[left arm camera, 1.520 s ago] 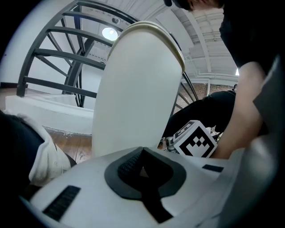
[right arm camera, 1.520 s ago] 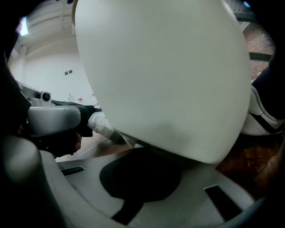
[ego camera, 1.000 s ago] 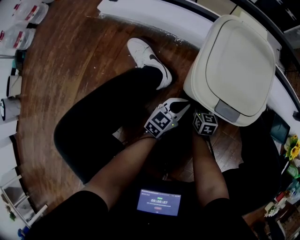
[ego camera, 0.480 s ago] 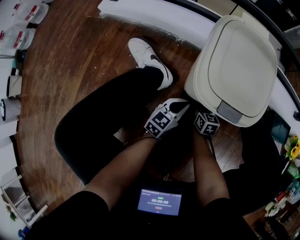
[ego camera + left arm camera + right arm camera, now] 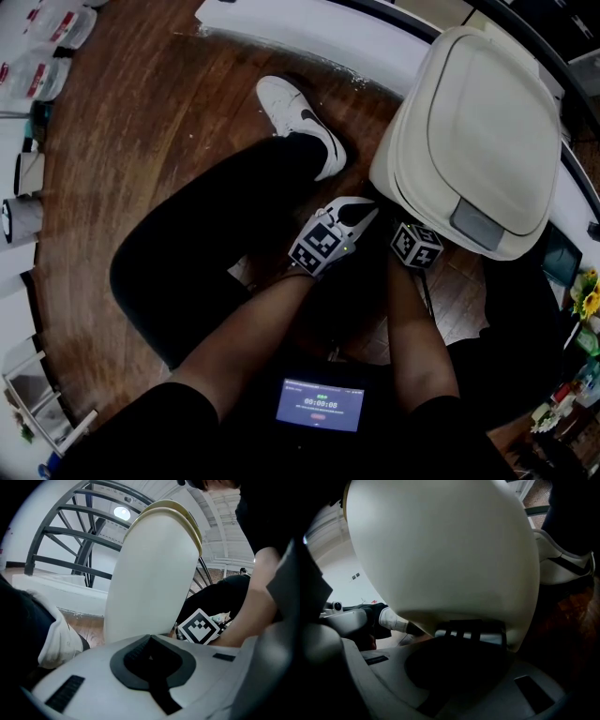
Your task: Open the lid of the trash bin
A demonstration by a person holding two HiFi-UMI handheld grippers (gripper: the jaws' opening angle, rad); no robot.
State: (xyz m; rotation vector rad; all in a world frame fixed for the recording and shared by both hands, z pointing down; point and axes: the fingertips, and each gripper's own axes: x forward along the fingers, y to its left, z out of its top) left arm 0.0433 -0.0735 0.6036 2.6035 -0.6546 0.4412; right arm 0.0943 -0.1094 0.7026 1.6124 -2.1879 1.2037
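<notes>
Cream rounded plastic trash bin [image 5: 473, 141] is parked right ahead: right gripper [image 5: 464, 641] fingers closed at its black foot pedal [image 5: 471, 629], left gripper [image 5: 150, 641] fingers closed, empty, just beside.

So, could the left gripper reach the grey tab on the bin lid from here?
Probably yes, with a detour: the left gripper sits beside the bin, the right gripper stands between it and the grey tab, which is uncovered.

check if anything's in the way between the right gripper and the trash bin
Nothing visible does. The right gripper has its tips right at the grey-and-black part at the base of the trash bin, with no object between them. Nothing lies on the lid either.
</notes>
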